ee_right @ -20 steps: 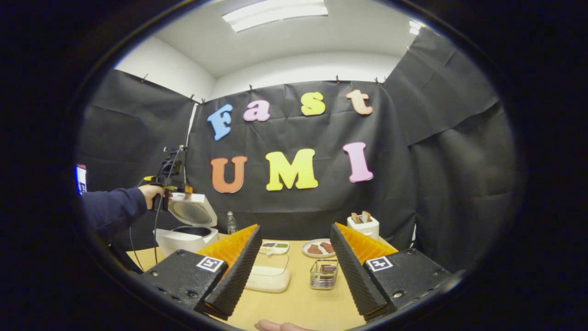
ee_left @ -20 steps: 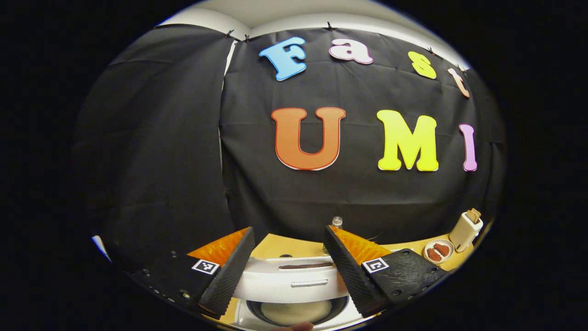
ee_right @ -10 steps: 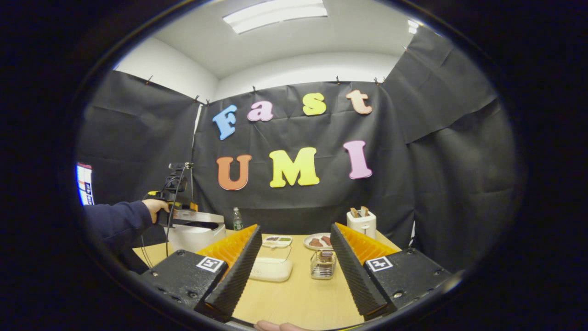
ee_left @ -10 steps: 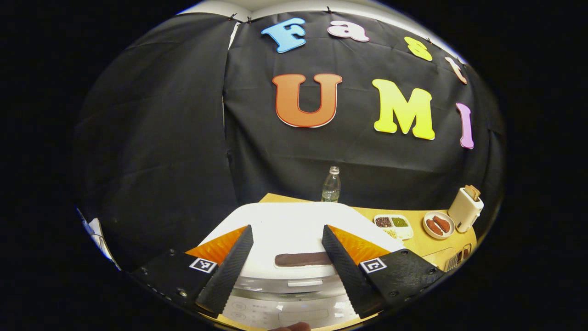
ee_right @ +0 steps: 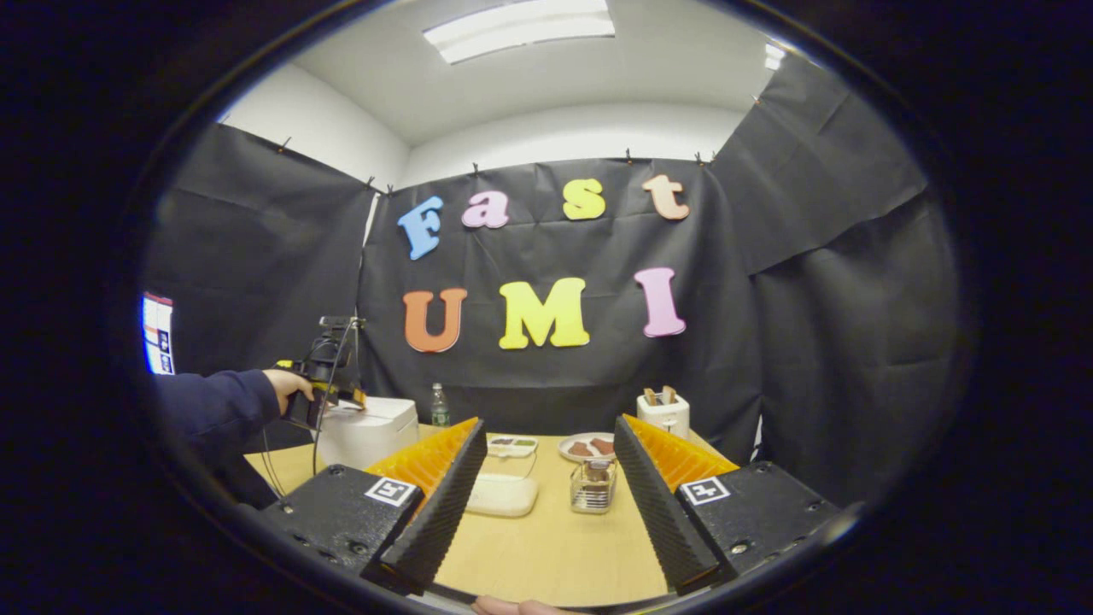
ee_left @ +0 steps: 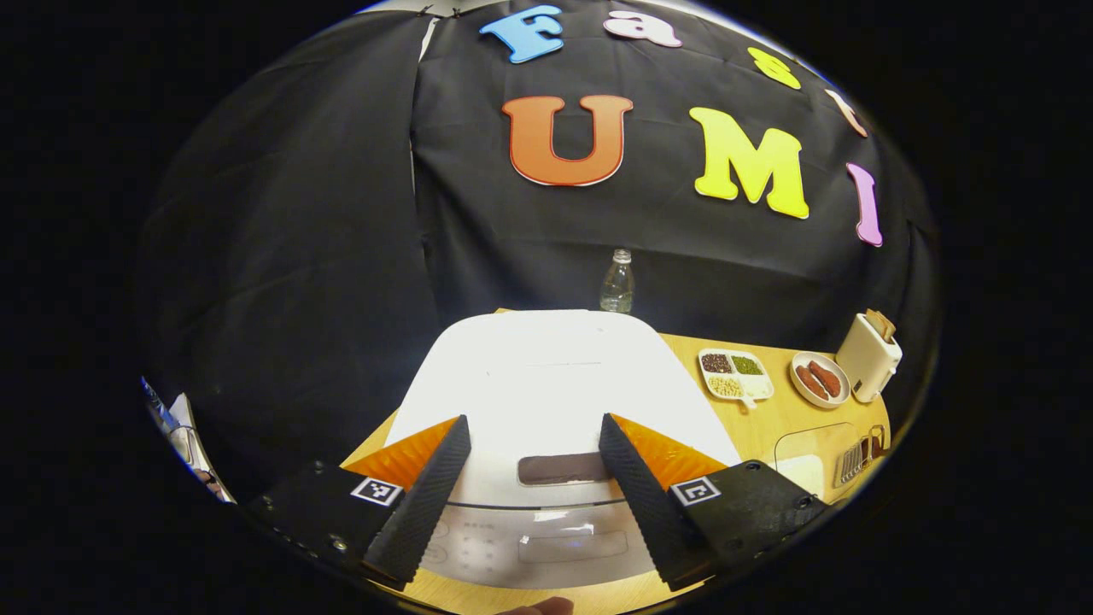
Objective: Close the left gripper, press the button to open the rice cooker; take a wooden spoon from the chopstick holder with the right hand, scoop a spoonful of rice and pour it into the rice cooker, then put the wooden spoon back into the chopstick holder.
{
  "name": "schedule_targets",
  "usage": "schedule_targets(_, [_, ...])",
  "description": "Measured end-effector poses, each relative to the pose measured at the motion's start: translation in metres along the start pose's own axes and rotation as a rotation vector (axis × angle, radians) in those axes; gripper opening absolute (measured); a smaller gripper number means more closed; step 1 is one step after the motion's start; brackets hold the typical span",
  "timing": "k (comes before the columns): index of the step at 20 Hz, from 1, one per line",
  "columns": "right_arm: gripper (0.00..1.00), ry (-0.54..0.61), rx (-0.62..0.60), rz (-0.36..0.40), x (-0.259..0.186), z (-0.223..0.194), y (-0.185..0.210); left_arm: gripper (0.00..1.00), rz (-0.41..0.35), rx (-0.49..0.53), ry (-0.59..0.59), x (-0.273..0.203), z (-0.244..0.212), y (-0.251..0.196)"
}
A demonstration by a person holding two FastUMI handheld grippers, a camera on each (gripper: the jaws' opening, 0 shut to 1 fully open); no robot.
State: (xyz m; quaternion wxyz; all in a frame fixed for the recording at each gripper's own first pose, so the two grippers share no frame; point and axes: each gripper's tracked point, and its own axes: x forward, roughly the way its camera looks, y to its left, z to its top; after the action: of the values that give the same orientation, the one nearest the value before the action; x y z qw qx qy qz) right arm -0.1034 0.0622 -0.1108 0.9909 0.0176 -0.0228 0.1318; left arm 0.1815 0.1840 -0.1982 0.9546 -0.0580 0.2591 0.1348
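The white rice cooker (ee_left: 555, 376) stands with its lid down, directly under my left gripper (ee_left: 535, 424), which is open. Its fingers straddle the dark bar-shaped button (ee_left: 564, 468) on the lid's front. In the right gripper view, a hand in a dark sleeve holds the left gripper (ee_right: 337, 395) against the top of the cooker (ee_right: 367, 431). My right gripper (ee_right: 548, 423) hovers open and empty over the table. Beyond it are the clear chopstick holder (ee_right: 592, 495), with a brown utensil inside, and the lidded white rice box (ee_right: 502, 494).
On the wooden table (ee_right: 555, 555) behind the cooker stands a water bottle (ee_left: 616, 282). To its right are a divided tray of beans (ee_left: 733, 374), a plate of sausages (ee_left: 818, 378) and a toaster holding bread (ee_left: 867, 357). Black cloth walls surround the table.
The rice cooker's lid has gone from standing open to lying flat, and the left gripper came down with it. The right gripper has barely moved.
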Motion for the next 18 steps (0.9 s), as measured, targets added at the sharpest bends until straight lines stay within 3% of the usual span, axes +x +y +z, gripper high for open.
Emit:
schedule_targets(14, [0.97,0.122,-0.007,0.048,0.013,-0.048,0.032,1.00,-0.001,-0.004,-0.042,-0.004,-0.003,0.002])
schedule_targets(18, [0.97,0.122,-0.018,0.045,0.014,-0.043,0.034,0.99,-0.008,0.002,-0.046,-0.007,0.000,0.003])
